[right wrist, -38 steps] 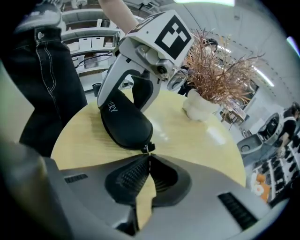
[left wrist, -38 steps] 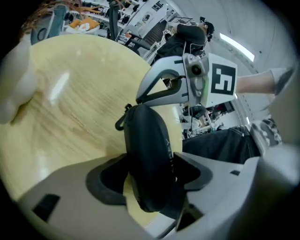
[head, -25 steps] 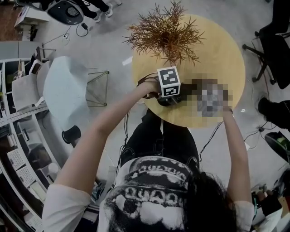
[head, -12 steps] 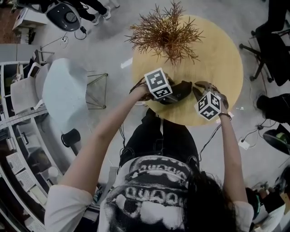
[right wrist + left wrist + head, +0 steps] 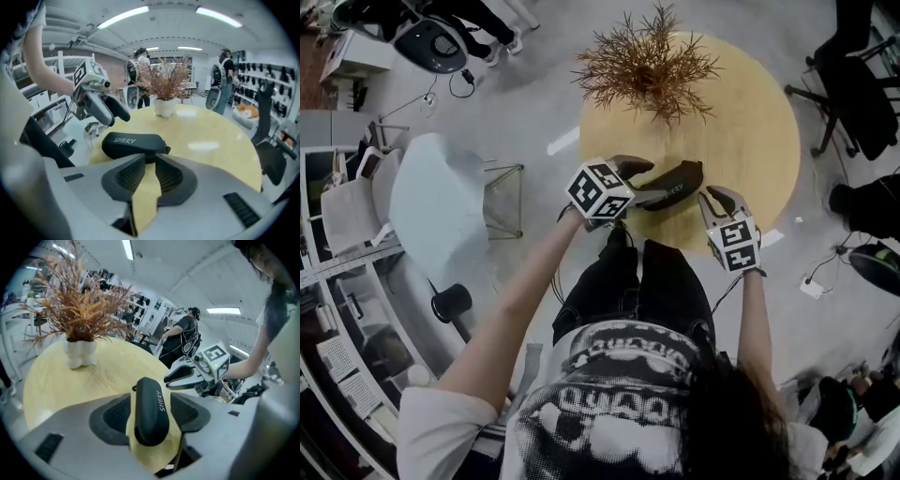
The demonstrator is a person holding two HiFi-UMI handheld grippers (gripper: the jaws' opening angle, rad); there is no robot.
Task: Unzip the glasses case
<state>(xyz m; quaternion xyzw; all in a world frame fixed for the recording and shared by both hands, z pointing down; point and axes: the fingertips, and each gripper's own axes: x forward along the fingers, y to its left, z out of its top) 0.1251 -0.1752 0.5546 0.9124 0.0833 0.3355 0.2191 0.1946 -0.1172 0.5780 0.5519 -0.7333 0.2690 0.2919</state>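
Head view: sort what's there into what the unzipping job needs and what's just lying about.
For the job:
- case
- left gripper, jaws just closing a little, case between them but not gripped
- right gripper, jaws just opening, nothing between them

Lying about:
- plant
- white chair
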